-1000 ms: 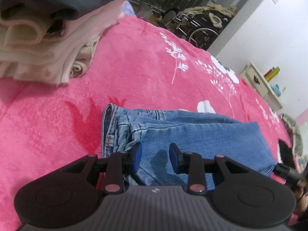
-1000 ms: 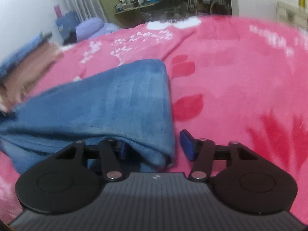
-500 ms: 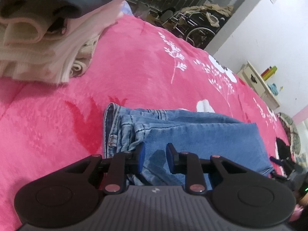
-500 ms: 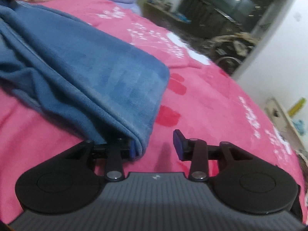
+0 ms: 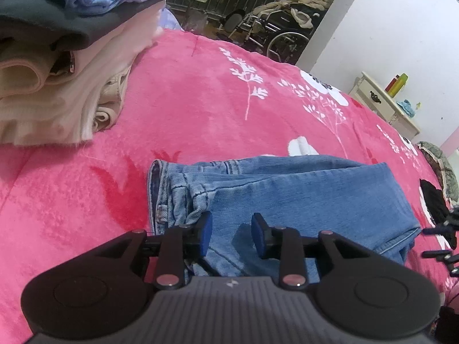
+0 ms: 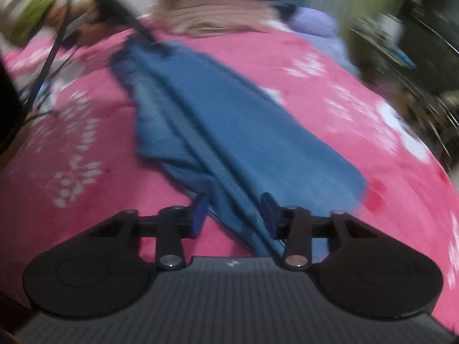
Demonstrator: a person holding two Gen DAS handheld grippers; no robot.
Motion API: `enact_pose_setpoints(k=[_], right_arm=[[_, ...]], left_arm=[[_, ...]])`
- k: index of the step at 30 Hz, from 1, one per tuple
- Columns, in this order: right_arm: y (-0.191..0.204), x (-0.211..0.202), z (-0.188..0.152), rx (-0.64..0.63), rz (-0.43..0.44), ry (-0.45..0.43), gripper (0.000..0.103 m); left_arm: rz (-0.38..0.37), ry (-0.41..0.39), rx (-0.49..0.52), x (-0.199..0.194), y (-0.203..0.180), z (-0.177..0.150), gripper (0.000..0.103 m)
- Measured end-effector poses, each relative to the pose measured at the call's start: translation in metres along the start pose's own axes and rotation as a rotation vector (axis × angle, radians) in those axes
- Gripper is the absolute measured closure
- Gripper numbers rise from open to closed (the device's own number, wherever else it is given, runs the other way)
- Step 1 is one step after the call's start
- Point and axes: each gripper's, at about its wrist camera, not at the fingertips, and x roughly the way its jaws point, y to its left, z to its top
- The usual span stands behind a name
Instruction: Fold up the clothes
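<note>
Bed (image 5: 200, 109), pink floral blanket, is filling both views. Stack of folded clothes (image 5: 57, 66) is sitting at 10 o'clock in the left view, well apart from the work.

Jeans (image 5: 301, 189) are lying across the bed, already doubled lengthwise: waistband at 9 o'clock, leg ends at 3 o'clock in the left view. In the right view, which is motion-blurred, the same jeans (image 6: 229, 120) are running from 11 o'clock down toward 6 o'clock.

Left hand-held gripper (image 5: 231, 233) is hovering over the seat area just beside the waistband; jaws are opening, pads apart, no cloth visibly pinched.

Right hand-held gripper (image 6: 233, 212) is at the leg end; jaws are closing, a fold of denim lying between them against the right pad, left pad not yet touching.

Handling judgement: denim is fairly heavy, soft but thick, not slippery, not fragile. Best holds: waistband seam and stitched hems, where layers are bunching firmly.

Writing: none readable anywhere.
</note>
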Motion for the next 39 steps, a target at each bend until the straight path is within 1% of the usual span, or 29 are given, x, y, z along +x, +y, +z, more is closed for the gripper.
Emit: enact_pose_setpoints(k=[1,2,4,5,6,8,11,14,16,19,21,23,26,29,32,35,38,39], right_arm=[[0.004,0.008,0.003,-0.038,0.016,0.005,0.076],[0.008,0.016,0.007,-0.074,0.030,0.010,0.082],[0.006,0.031,0.006,-0.107,0.030,0.040,0.088],[0.005,0.038,0.006,-0.122,0.030,0.055,0.094],[0.004,0.041,0.005,-0.126,0.035,0.063,0.096],[0.006,0.041,0.004,-0.163,0.042,0.069,0.096],[0.018,0.038,0.001,-0.250,0.018,0.071,0.096],[0.023,0.032,0.005,-0.266,0.035,0.045,0.096],[0.025,0.041,0.000,-0.309,0.003,0.061,0.096],[0.029,0.047,-0.006,-0.375,-0.013,0.068,0.096],[0.030,0.045,-0.007,-0.411,-0.011,0.075,0.103],[0.028,0.036,-0.005,-0.421,-0.002,0.080,0.103],[0.025,0.028,-0.010,-0.445,-0.012,0.105,0.103],[0.027,0.033,-0.023,-0.473,-0.017,0.135,0.103],[0.028,0.040,-0.040,-0.518,-0.012,0.221,0.103],[0.018,0.024,-0.033,-0.450,0.034,0.242,0.103],[0.005,0.004,-0.003,-0.313,0.092,0.159,0.103],[0.004,0.003,0.008,-0.273,0.112,0.108,0.103]], left_arm=[[0.001,0.000,0.000,0.000,0.000,0.000,0.072],[0.001,-0.001,0.000,0.000,0.000,0.000,0.072],[0.002,-0.002,-0.001,0.000,0.000,0.000,0.072],[0.000,-0.001,0.000,0.000,0.000,0.000,0.072],[-0.002,-0.001,0.000,0.000,0.000,0.000,0.072],[-0.006,0.000,-0.001,0.000,0.001,0.000,0.072],[-0.009,-0.001,-0.006,0.000,0.002,0.000,0.072],[-0.007,-0.002,-0.004,0.000,0.002,0.000,0.072],[-0.010,-0.001,-0.008,0.000,0.003,-0.001,0.072],[-0.010,0.001,-0.007,-0.001,0.004,-0.001,0.072],[-0.009,0.001,-0.006,0.000,0.004,0.000,0.072],[-0.011,-0.001,-0.006,0.000,0.004,0.000,0.072],[-0.016,-0.002,-0.002,-0.001,0.006,-0.001,0.072],[-0.020,-0.001,0.002,0.000,0.006,0.000,0.072],[-0.019,-0.002,0.012,-0.001,0.006,-0.001,0.072],[-0.020,-0.002,0.021,0.000,0.005,-0.001,0.072],[-0.027,-0.001,0.015,0.000,0.007,0.000,0.072],[-0.029,0.000,0.014,-0.001,0.007,0.000,0.072]])
